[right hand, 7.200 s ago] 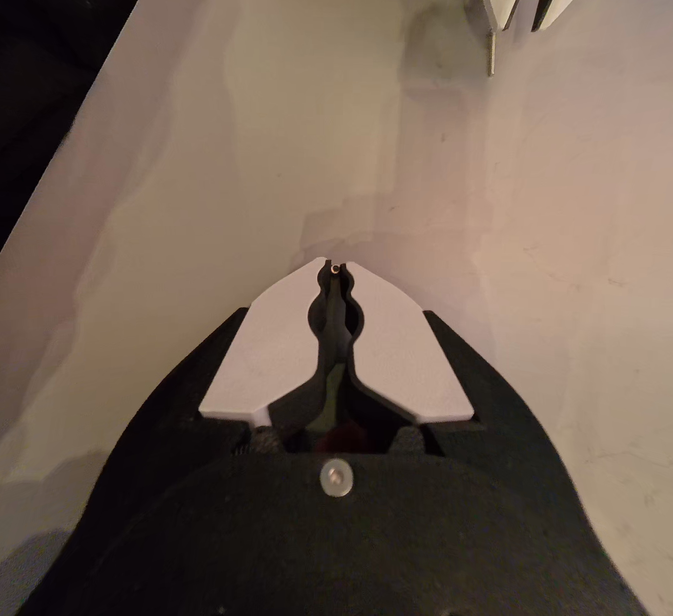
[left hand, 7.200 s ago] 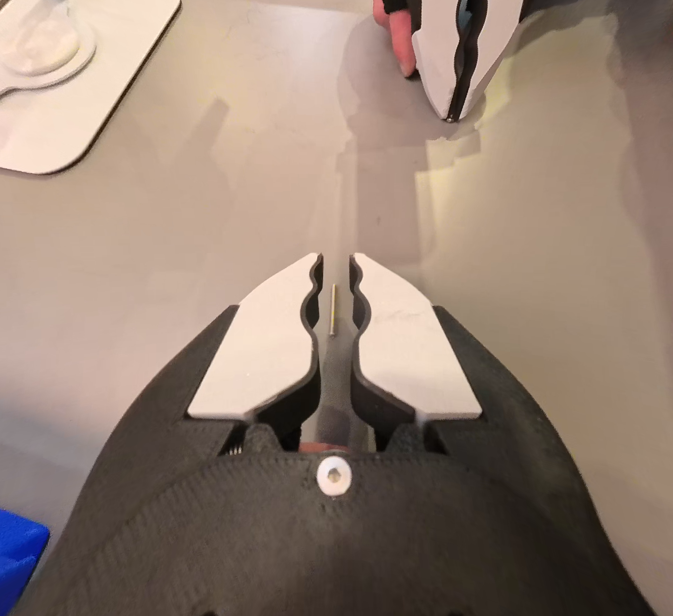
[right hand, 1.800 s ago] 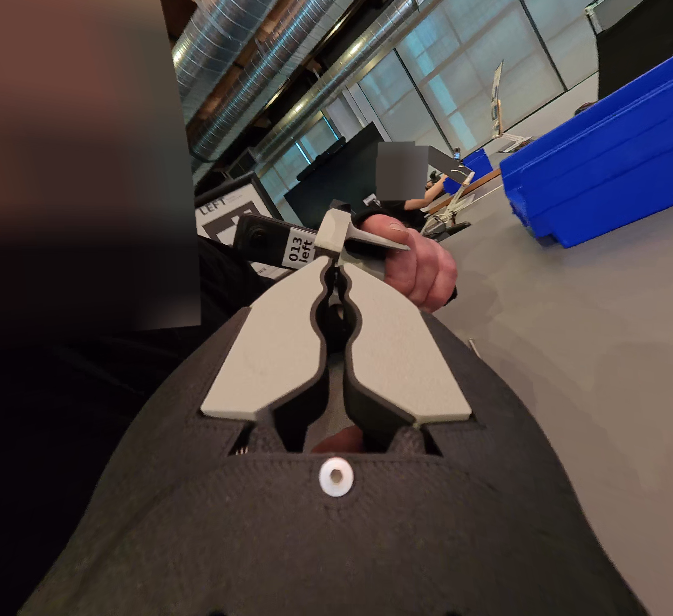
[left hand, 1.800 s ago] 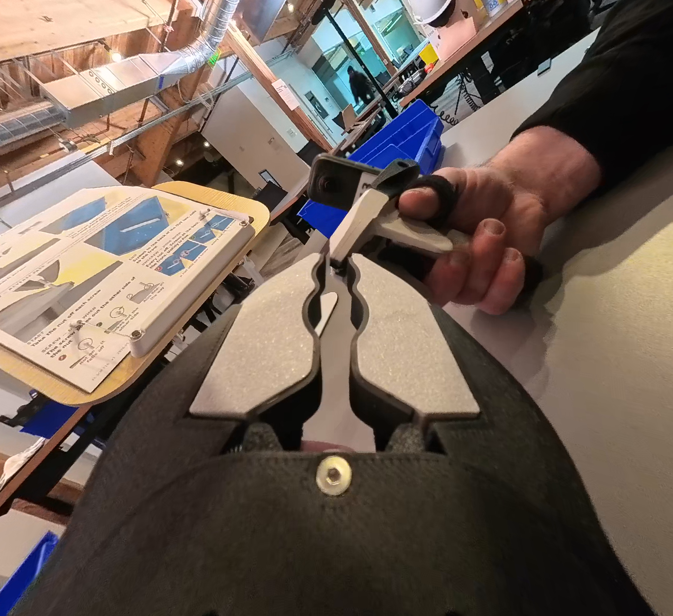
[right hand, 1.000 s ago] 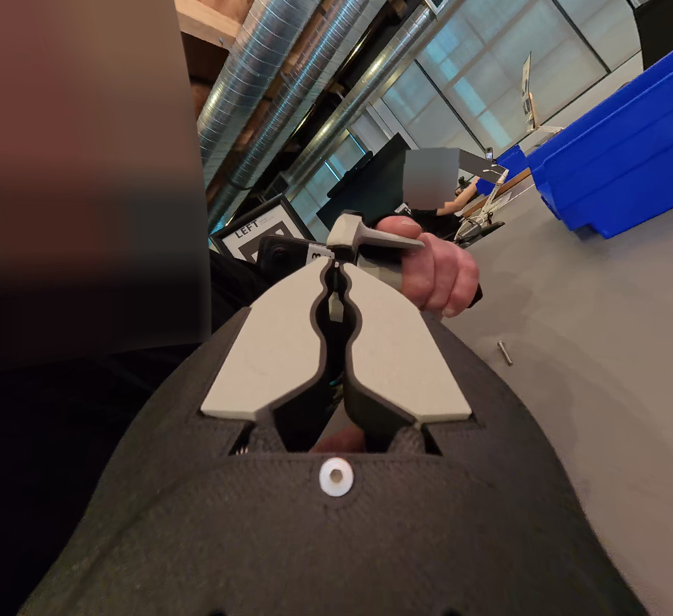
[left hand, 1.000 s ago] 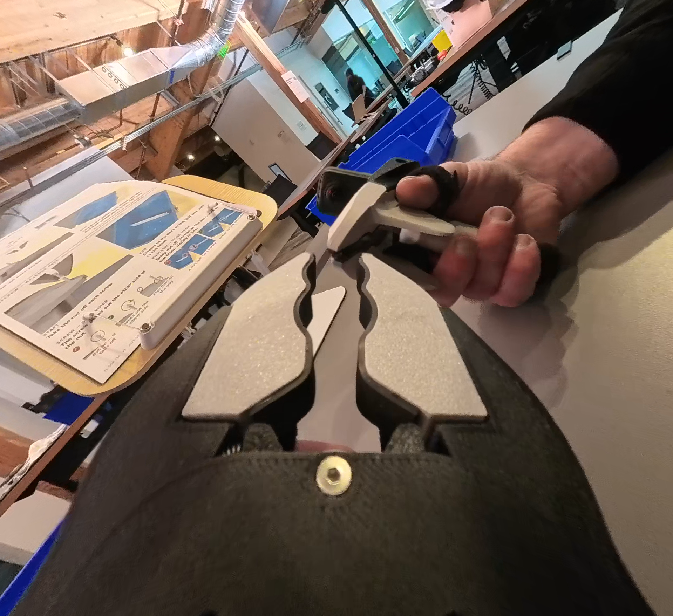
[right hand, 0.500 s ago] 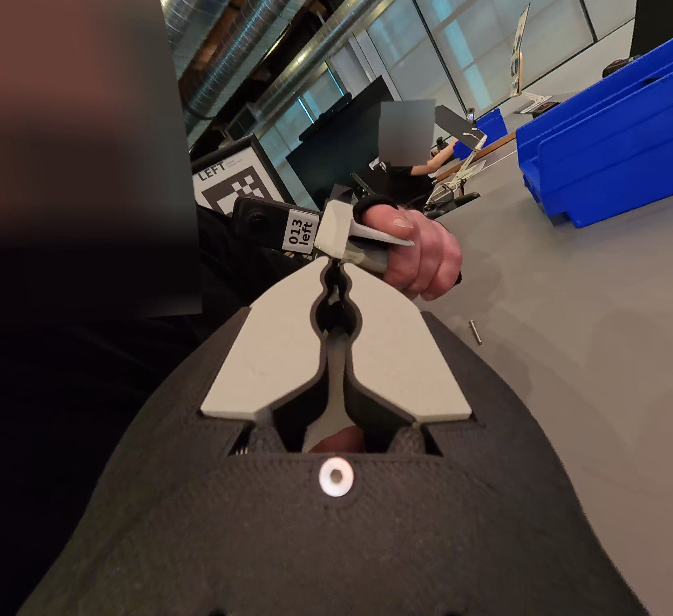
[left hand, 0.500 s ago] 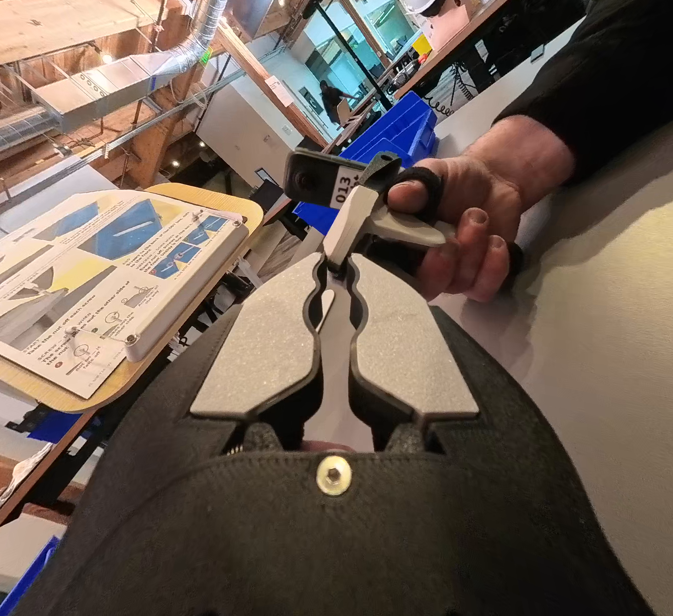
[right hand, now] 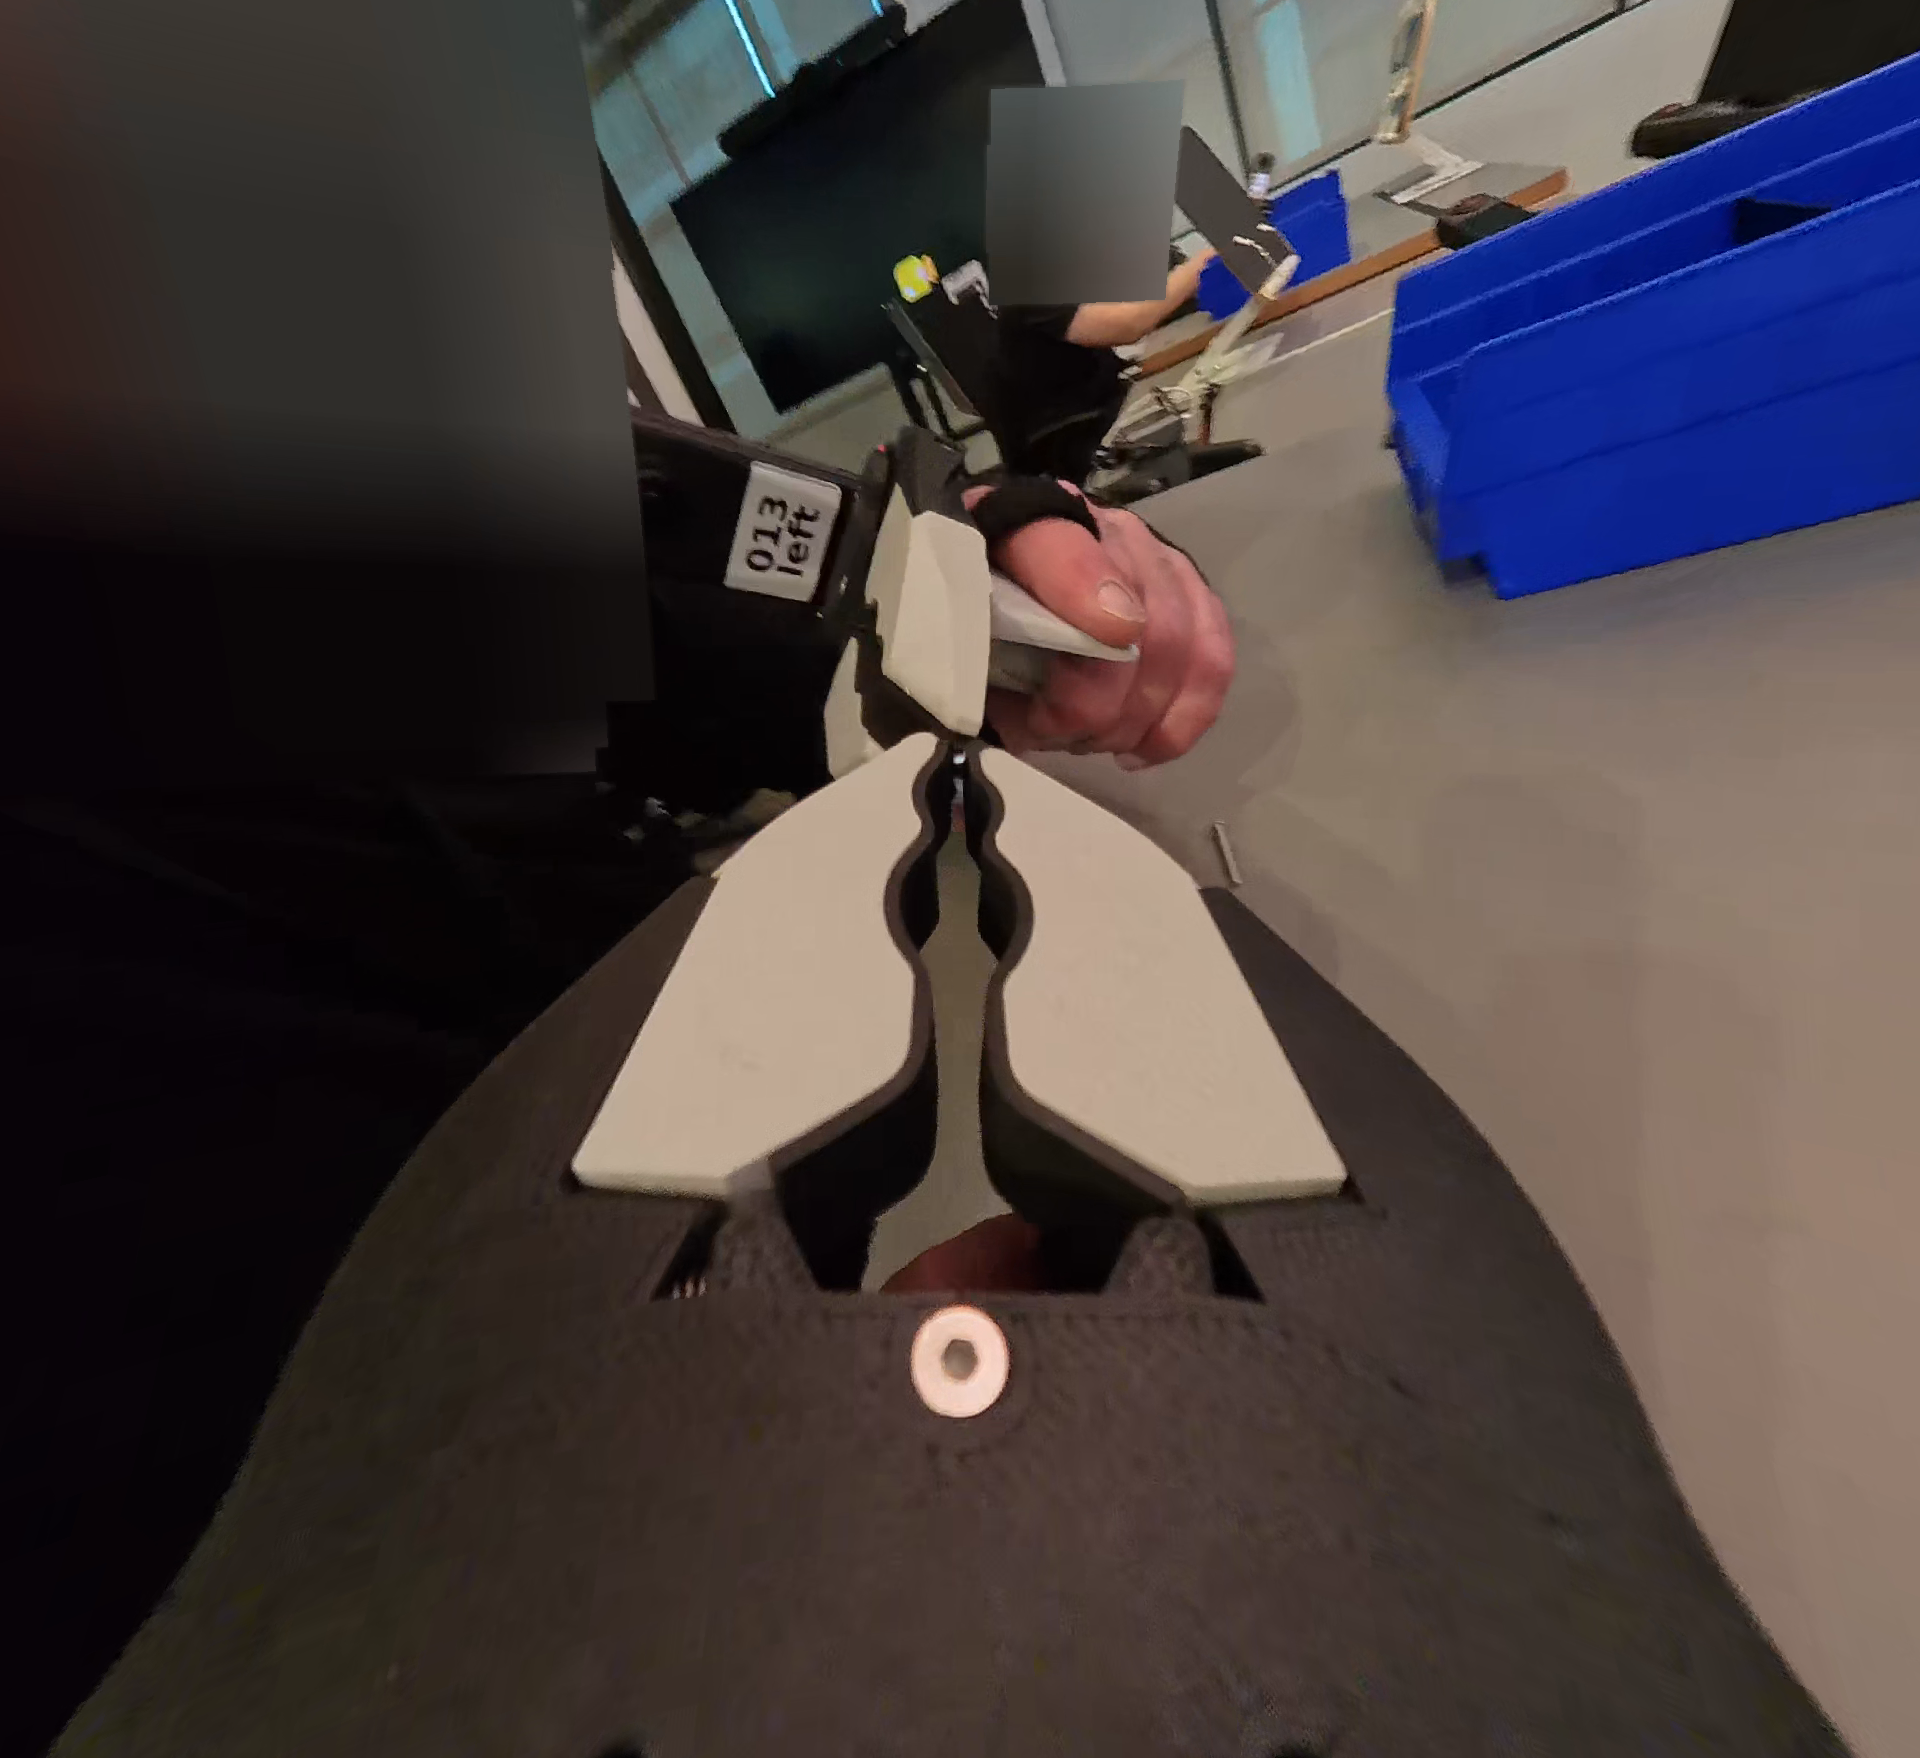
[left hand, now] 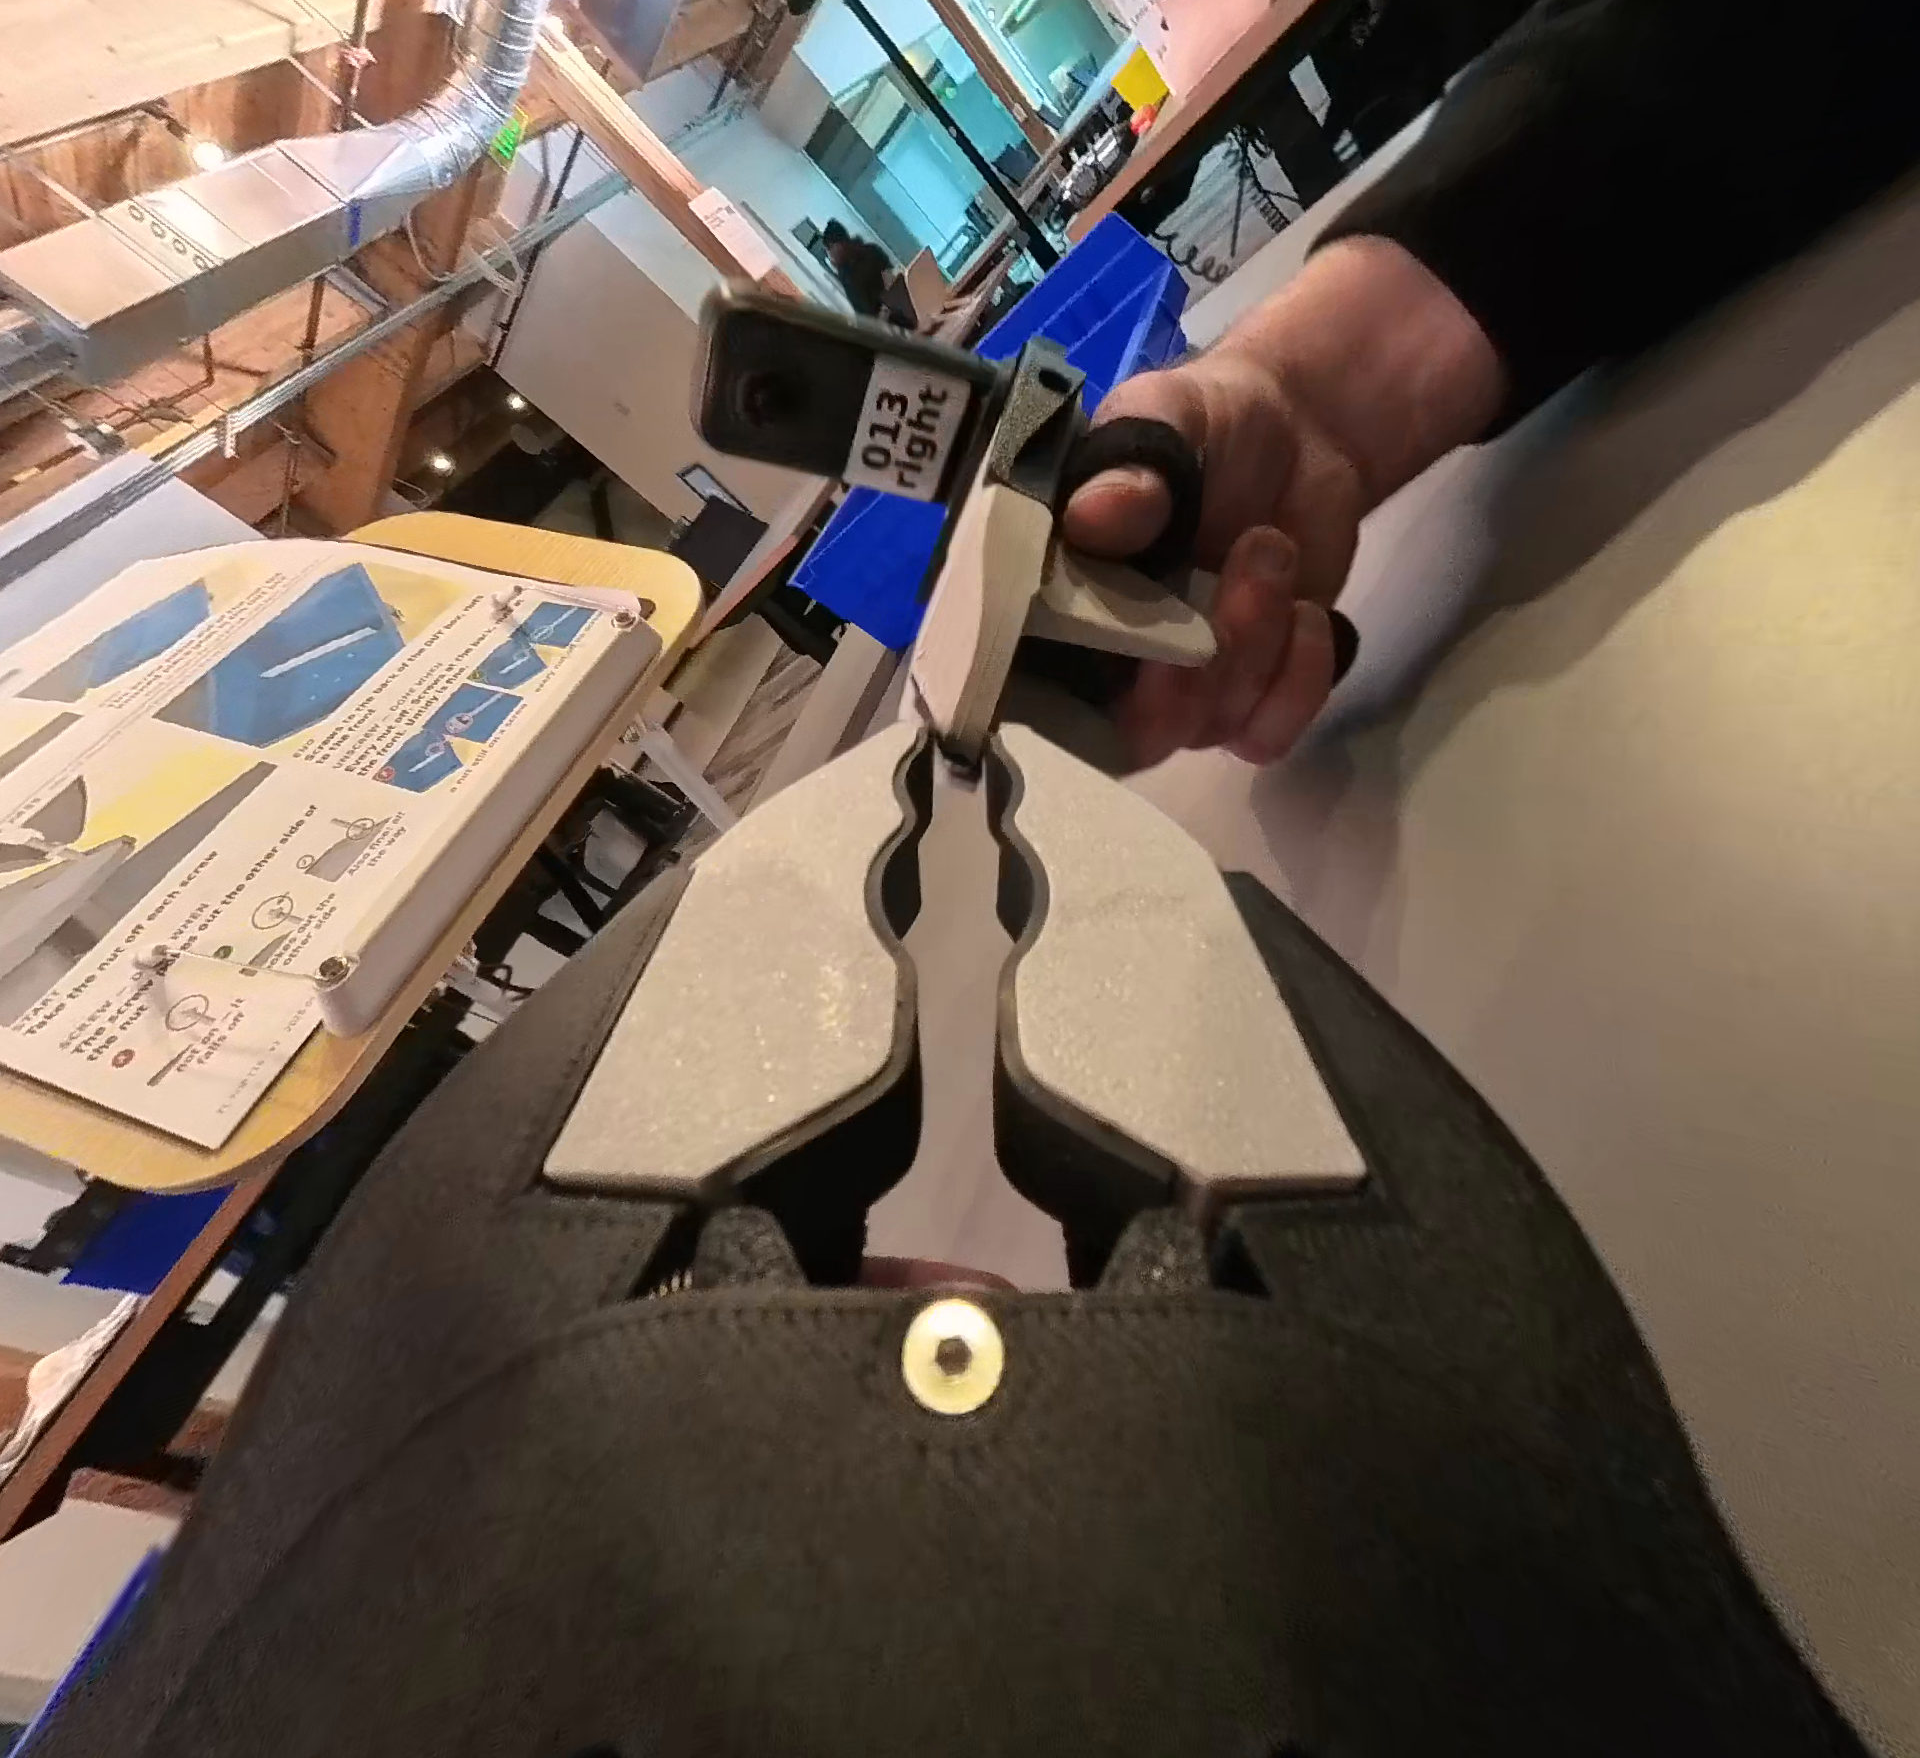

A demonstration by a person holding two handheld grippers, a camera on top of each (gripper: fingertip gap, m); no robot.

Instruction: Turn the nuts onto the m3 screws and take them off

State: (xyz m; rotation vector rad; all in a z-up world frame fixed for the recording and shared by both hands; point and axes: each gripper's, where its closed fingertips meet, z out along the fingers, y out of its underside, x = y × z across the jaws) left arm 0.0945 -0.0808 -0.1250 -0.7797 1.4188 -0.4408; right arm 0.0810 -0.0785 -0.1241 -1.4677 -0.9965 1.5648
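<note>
Where the two sets of tips meet at mid-frame, little can be made out. The left hand-held gripper (left hand: 958, 752) has its fingers drawn almost together, with only a narrow slot between them. They pinch a small dark part (left hand: 962, 765) at the very tip. The right hand-held gripper (right hand: 954, 758) is likewise pressed together on that same spot, nose to nose with the other. Whether the part is screw, nut or both cannot be told, since the white fingers cover nearly all of it.

One loose screw (right hand: 1226, 851) lies in plain sight on the grey surface (right hand: 1558, 877), just right of the right gripper's fingers. The right hand (left hand: 1299, 482) and its dark sleeve (left hand: 1662, 150) run off the upper right edge of the left wrist view. The left hand (right hand: 1132, 659) sits at centre in the right wrist view.

Each gripper's camera carries a white label (left hand: 909, 441) with black print. At the left of the left wrist view, an instruction sheet (left hand: 260, 773) with blue and yellow pictures and lines of text lies on a wooden board (left hand: 665, 586), cut off by the frame edge. Blue bins (right hand: 1662, 378) stand on the surface at the right, partly out of frame.
</note>
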